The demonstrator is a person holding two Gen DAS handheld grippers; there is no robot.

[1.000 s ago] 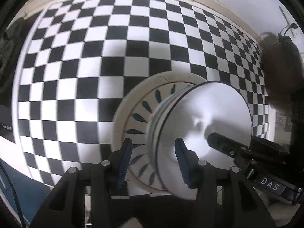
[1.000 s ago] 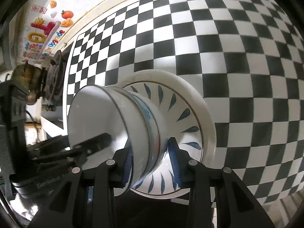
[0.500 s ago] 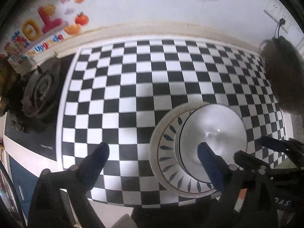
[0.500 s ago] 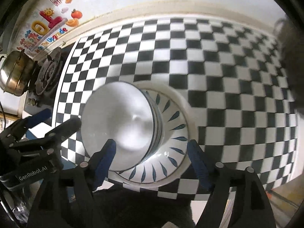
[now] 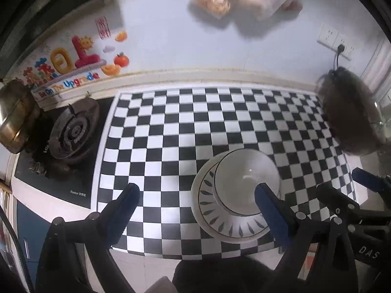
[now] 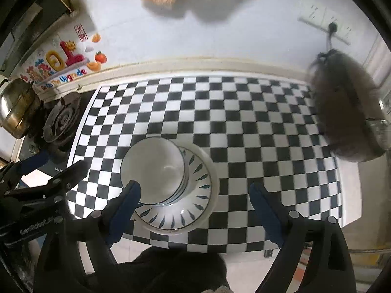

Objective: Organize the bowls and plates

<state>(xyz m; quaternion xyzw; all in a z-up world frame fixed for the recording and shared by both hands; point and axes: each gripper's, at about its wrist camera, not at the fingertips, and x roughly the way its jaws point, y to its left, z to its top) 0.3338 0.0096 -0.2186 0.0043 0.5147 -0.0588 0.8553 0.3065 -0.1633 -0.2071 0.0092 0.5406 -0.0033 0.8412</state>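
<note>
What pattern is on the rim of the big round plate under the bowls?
The white round plate carries a ring of dark blue leaf-shaped dashes inside a thin dark line, clearest in the right wrist view.

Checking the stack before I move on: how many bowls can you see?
2, judging by the rims: the bowls sit nested on the plate near the checkered counter's front edge. More may be nested inside.

The desk [image 5: 195, 134] wears a black-and-white checked cover, running from the pale back ledge to the front edge. Taking the plate [image 5: 220, 229] as landmark: it lies flat on the checks near the front edge, white with dark leaf marks round its rim. Left of the plate, beyond the cover's edge, a black hob [image 5: 44, 183] is set into the desk. Right of the plate and farther back, a dark rounded appliance [image 5: 349, 117] stands on the cover's corner.
</note>
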